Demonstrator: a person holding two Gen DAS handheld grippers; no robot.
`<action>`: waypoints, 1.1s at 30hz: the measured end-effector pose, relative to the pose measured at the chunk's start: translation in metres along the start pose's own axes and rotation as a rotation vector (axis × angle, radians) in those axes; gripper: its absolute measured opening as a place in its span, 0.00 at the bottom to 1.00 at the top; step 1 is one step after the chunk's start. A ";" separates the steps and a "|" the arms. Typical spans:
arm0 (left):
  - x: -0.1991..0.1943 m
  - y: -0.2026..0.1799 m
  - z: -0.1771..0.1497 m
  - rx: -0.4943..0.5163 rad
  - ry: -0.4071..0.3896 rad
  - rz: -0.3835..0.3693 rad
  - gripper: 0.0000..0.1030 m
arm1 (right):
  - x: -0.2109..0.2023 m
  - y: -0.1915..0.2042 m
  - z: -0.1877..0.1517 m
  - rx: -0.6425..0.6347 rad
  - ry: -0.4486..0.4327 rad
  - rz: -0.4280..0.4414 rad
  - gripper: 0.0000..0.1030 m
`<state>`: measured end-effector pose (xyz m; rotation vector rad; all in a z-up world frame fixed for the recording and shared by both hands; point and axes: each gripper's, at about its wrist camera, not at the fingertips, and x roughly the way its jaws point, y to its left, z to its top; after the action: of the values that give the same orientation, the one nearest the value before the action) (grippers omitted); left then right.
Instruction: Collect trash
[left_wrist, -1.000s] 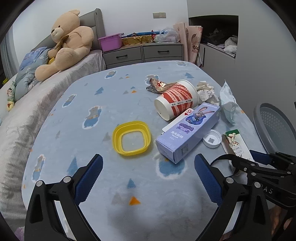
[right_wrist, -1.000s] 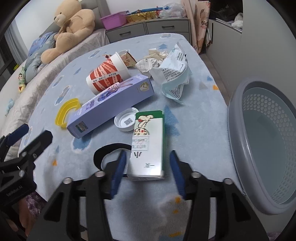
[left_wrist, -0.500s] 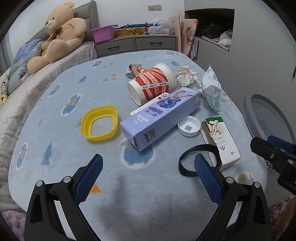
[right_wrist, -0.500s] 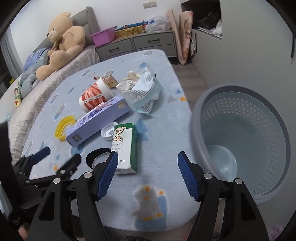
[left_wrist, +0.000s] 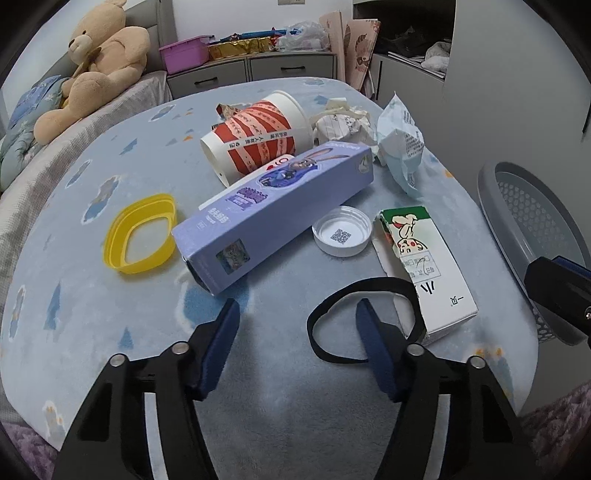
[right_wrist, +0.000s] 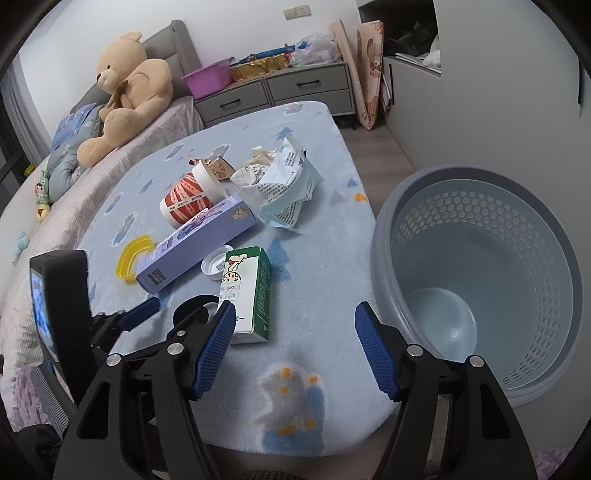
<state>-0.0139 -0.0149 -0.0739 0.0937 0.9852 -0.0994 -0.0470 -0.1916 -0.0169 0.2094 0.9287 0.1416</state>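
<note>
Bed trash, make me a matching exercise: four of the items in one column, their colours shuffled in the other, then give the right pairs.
Things:
1. long box
2. paper cup
3. bottle cap
4. plastic ring

Colours:
A. yellow
B. white
C. purple
D. red and white stripes

Pairs: 1-C, 2-D, 3-B, 4-A

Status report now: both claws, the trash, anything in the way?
Left claw closing, pads astride black elastic band's edge, not pressing. Right claw open, empty. Green-white carton beside band; grey perforated basket empty. Nothing blocking.
</note>
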 end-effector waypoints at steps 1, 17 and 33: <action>0.002 0.001 0.000 -0.001 0.008 -0.005 0.52 | 0.000 0.001 0.000 -0.003 0.000 -0.001 0.64; -0.036 0.028 0.001 -0.012 -0.058 -0.032 0.04 | 0.025 0.022 -0.008 -0.060 0.040 -0.014 0.64; -0.053 0.052 0.004 -0.036 -0.118 0.042 0.04 | 0.064 0.052 -0.008 -0.112 0.101 -0.031 0.65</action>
<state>-0.0334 0.0389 -0.0260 0.0744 0.8666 -0.0478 -0.0173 -0.1264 -0.0589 0.0842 1.0212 0.1764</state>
